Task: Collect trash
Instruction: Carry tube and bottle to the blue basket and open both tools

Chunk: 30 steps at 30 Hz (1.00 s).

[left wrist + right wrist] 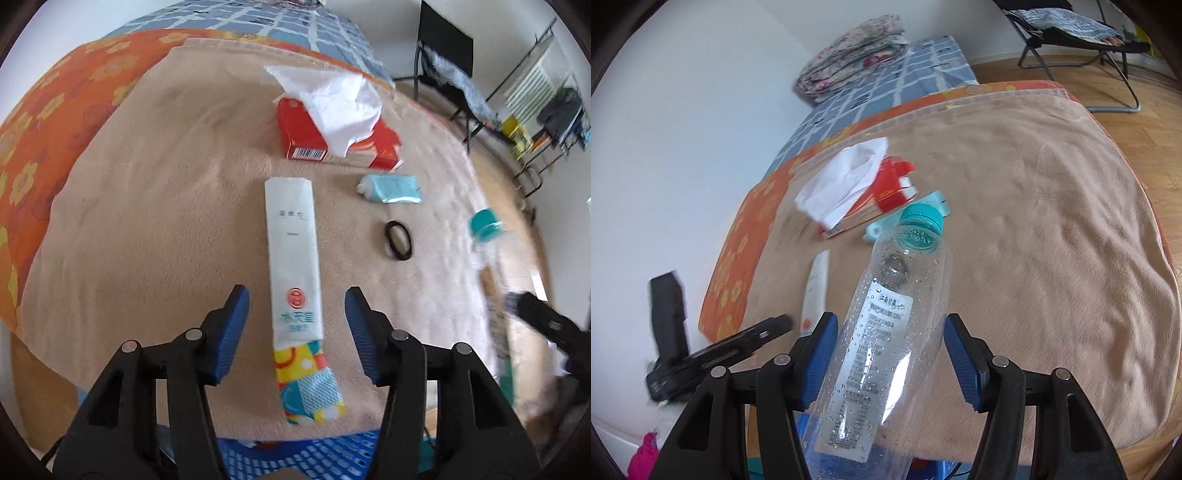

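A long white paper wrapper [293,251] with a colourful lower end lies on the beige blanket [147,221]. It sits between the blue pads of my left gripper [297,290], which is open and clear of it on both sides. My right gripper [891,316] is shut on a clear plastic bottle [882,332] with a teal cap [921,218], held tilted above the blanket's near edge. The cap [485,225] also shows, blurred, at the right of the left wrist view. A blue slotted basket [314,458] lies below the blanket edge.
On the blanket lie a red box [303,133] under white tissue [340,103], a teal tube [391,188] and a black hair tie [399,240]. A folded quilt [853,51] rests by the wall. A folding chair [1078,33] stands on the wood floor.
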Each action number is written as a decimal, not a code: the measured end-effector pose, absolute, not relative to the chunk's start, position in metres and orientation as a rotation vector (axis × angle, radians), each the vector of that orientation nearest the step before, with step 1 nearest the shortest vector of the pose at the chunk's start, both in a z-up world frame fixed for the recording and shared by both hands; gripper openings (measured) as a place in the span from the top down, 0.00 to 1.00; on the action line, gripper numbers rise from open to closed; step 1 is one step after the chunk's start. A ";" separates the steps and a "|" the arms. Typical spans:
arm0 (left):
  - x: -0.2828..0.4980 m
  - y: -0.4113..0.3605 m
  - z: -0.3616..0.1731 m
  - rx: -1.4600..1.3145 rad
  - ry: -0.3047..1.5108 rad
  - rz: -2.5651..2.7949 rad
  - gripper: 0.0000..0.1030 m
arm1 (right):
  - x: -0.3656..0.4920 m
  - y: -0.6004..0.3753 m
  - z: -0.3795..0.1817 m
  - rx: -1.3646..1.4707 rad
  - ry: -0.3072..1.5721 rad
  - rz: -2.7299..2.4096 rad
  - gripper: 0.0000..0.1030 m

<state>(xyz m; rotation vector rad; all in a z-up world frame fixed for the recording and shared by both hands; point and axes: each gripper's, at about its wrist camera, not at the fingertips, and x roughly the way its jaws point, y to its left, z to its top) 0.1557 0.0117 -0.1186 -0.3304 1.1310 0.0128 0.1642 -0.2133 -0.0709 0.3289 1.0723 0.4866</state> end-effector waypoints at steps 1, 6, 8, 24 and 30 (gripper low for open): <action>0.160 0.007 -0.123 -0.300 1.149 0.027 0.47 | 0.159 -0.212 -0.068 0.318 1.061 0.494 0.40; 0.171 -0.003 -0.144 -0.255 1.194 0.058 0.47 | 0.143 -0.208 -0.058 0.272 1.026 0.511 0.40; 0.175 -0.011 -0.149 -0.213 1.203 0.063 0.52 | 0.138 -0.208 -0.057 0.252 1.018 0.512 0.40; 0.138 -0.008 -0.109 -0.237 1.099 -0.043 0.83 | 0.095 -0.220 -0.053 0.200 0.982 0.572 0.40; 0.088 -0.015 -0.083 -0.242 1.036 -0.108 0.83 | 0.072 -0.209 -0.055 0.164 0.967 0.609 0.40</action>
